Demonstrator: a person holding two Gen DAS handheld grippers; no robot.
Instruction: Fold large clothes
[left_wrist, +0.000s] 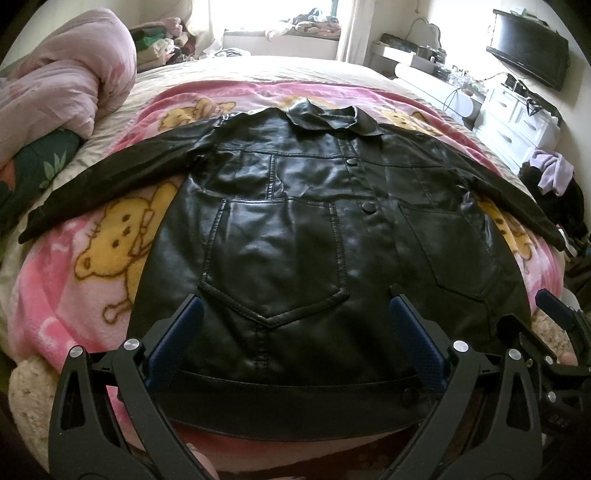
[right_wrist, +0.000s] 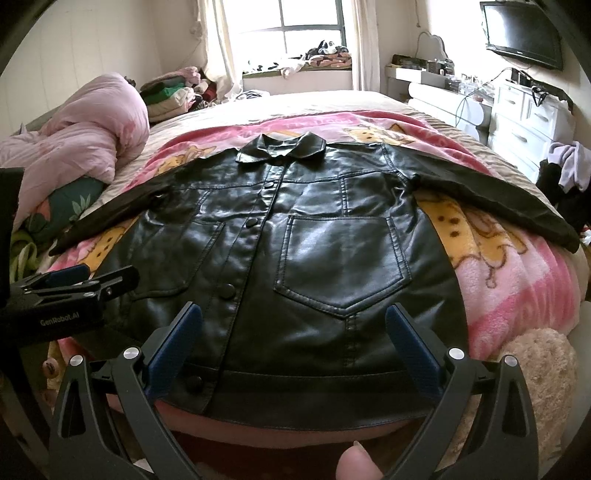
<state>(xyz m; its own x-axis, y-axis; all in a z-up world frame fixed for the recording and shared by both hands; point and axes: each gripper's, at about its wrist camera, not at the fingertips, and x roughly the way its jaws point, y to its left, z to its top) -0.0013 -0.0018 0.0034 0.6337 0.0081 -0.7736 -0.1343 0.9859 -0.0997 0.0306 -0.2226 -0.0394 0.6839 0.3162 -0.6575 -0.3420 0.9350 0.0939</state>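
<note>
Bed (right_wrist: 369, 99): it is serving as the folding surface, wide enough to be taking the garment at full spread.
Fleece blanket (left_wrist: 74, 295): the pink bear-print blanket is lying under the garment, giving a soft, even base that is covering the near part of the bed.
Pink duvet (right_wrist: 92, 140): it is sitting bundled at the far left of the bed, probably pushed aside to be leaving room for folding.
Black leather jacket (left_wrist: 295, 229): it is lying flat, front up and snapped shut, collar (right_wrist: 280, 149) pointing toward the window and hem (left_wrist: 295, 398) lying nearest the person; this is looking like the starting layout, with no fold made yet.
Sleeves: the left sleeve (left_wrist: 110, 177) and right sleeve (right_wrist: 498, 195) are stretching out to each side, likely so each can be getting folded inward over the body.
Left tool (left_wrist: 295, 321): it is hovering above the hem by the chest pocket, jaws standing wide apart and gripping nothing.
Right tool (right_wrist: 293, 321): it is hovering over the hem near the snap placket, jaws likewise spread wide and empty; both appear to be lining up before a first grasp.
</note>
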